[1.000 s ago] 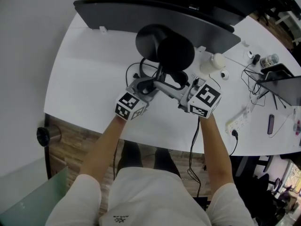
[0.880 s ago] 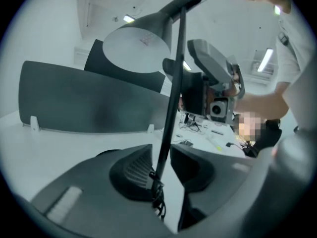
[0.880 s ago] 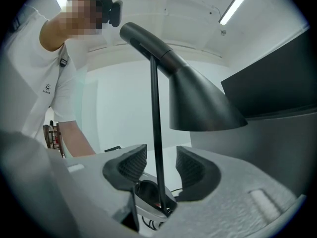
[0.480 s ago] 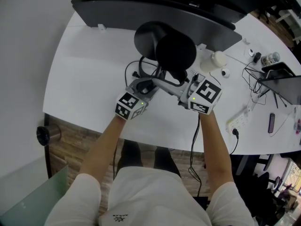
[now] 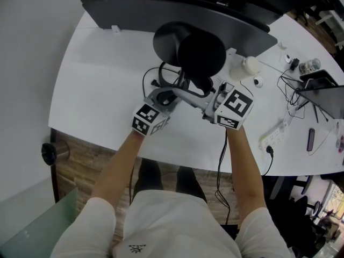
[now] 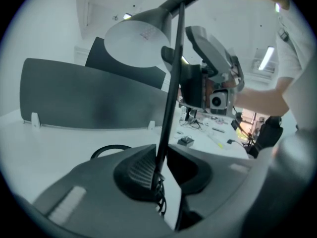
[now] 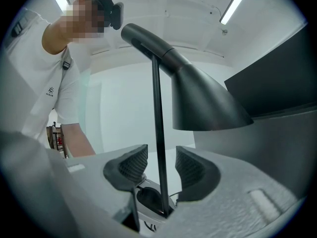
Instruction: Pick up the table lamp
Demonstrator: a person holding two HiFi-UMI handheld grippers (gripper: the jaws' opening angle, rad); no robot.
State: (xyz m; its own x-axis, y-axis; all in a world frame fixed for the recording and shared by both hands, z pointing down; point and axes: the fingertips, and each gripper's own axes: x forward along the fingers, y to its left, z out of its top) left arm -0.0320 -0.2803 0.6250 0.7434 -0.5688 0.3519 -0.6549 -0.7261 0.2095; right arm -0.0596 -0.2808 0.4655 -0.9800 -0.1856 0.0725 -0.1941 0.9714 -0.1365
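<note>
The black table lamp (image 5: 196, 52) stands on the white table (image 5: 102, 85), and its cone shade hides most of its thin stem from above. My left gripper (image 5: 171, 97) comes in from the left. Its jaws have just been closing, and both pads now press on the stem (image 6: 171, 98); the left gripper (image 6: 162, 171) is shut on it low down. My right gripper (image 5: 208, 102) faces it from the right. Seen from the right gripper (image 7: 161, 170), the stem (image 7: 157, 123) runs between the pads (image 7: 130, 165) with a gap on each side, so it is open.
A long dark divider panel (image 5: 161, 12) runs along the table's far side. Black cable loops (image 5: 158, 79) lie left of the lamp. Small white items (image 5: 244, 69), a power strip (image 5: 274, 138) and a phone (image 5: 310, 141) sit at the right. The table's near edge is just below the grippers.
The head view shows no clear difference. Both grippers stay at the lamp's stem and the lamp stands where it was.
</note>
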